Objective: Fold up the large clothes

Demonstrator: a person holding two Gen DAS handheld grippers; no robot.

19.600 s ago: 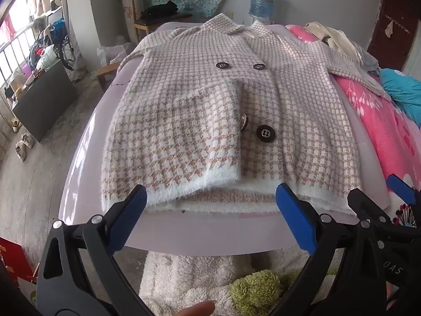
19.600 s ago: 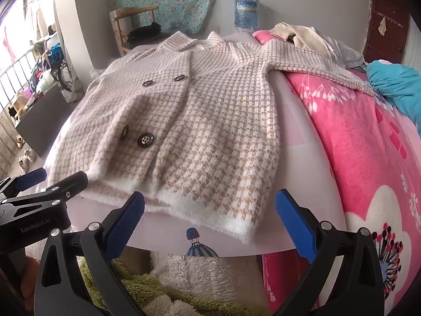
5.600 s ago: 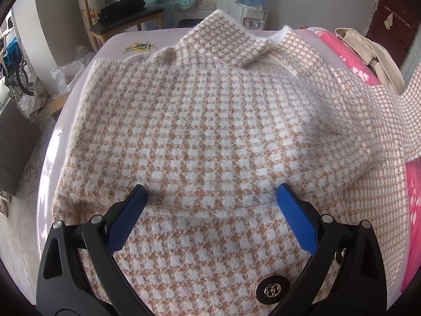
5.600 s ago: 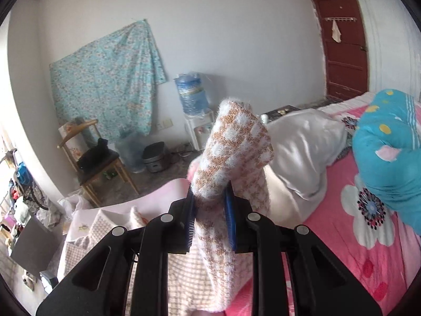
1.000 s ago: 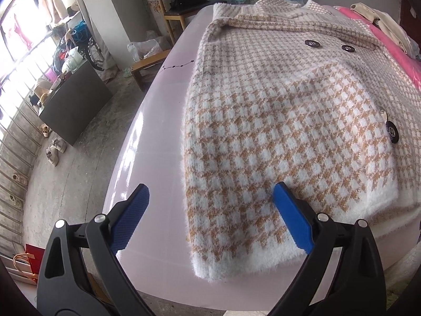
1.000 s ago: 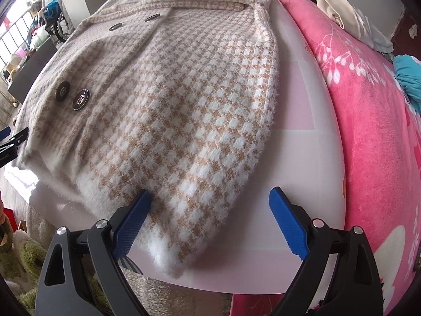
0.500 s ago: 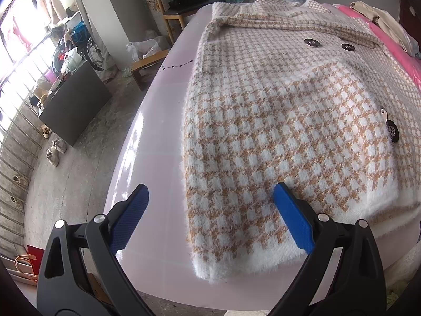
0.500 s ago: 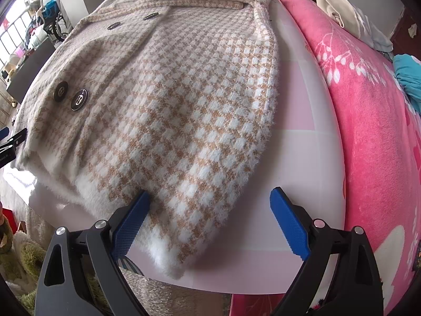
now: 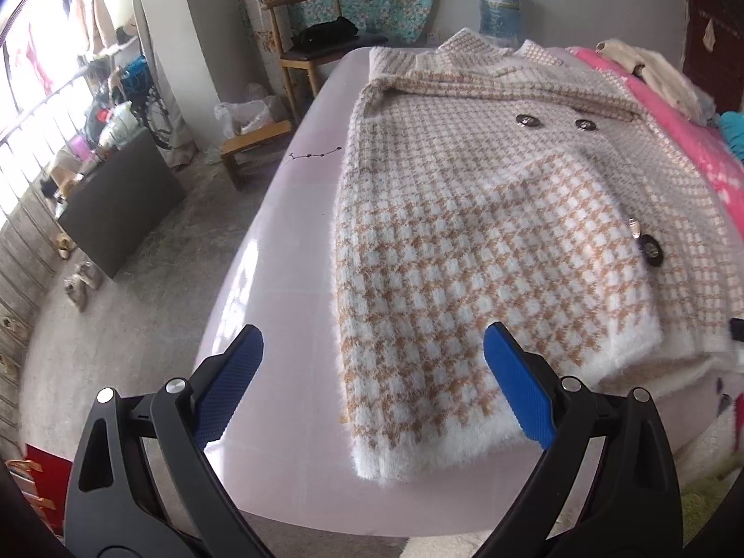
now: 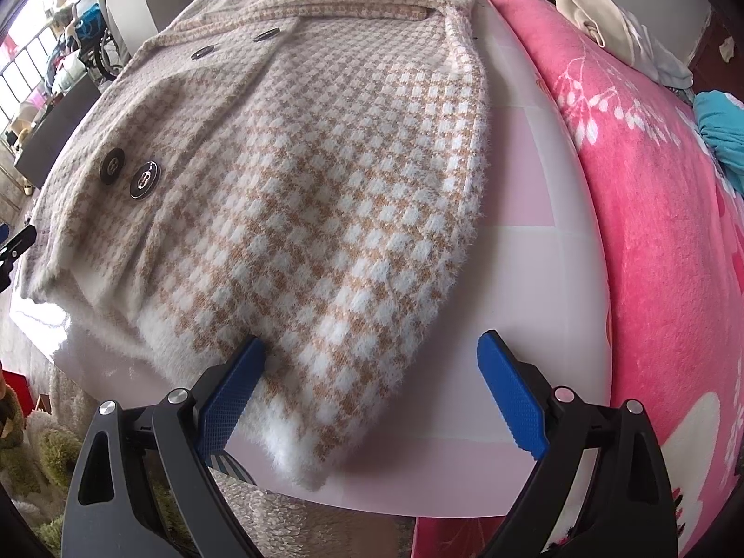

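Note:
A fuzzy beige-and-white houndstooth coat (image 9: 488, 214) (image 10: 325, 176) with dark round buttons lies flat on a pale pink board (image 9: 283, 279) (image 10: 525, 288), both sleeves folded across its front. My left gripper (image 9: 372, 390) hovers open over the coat's lower left hem corner, nothing between its blue pads. In the right wrist view my right gripper (image 10: 367, 390) stands open above the lower right hem corner. Its left pad (image 10: 232, 395) sits at the hem's fluffy edge without clamping it. The left gripper's tip (image 10: 11, 246) peeks in at the left border.
A pink floral blanket (image 10: 660, 195) lies to the right of the board, with cream clothes (image 10: 581, 0) and a teal garment (image 10: 720, 130) on it. A wooden chair (image 9: 316, 46), a water bottle (image 9: 500, 4) and a dark cabinet (image 9: 121, 200) stand to the left and beyond.
Over the last second both grippers have drifted slightly, staying open near the hem corners. Earlier, the right gripper held the right sleeve up; that sleeve now lies folded across the coat.

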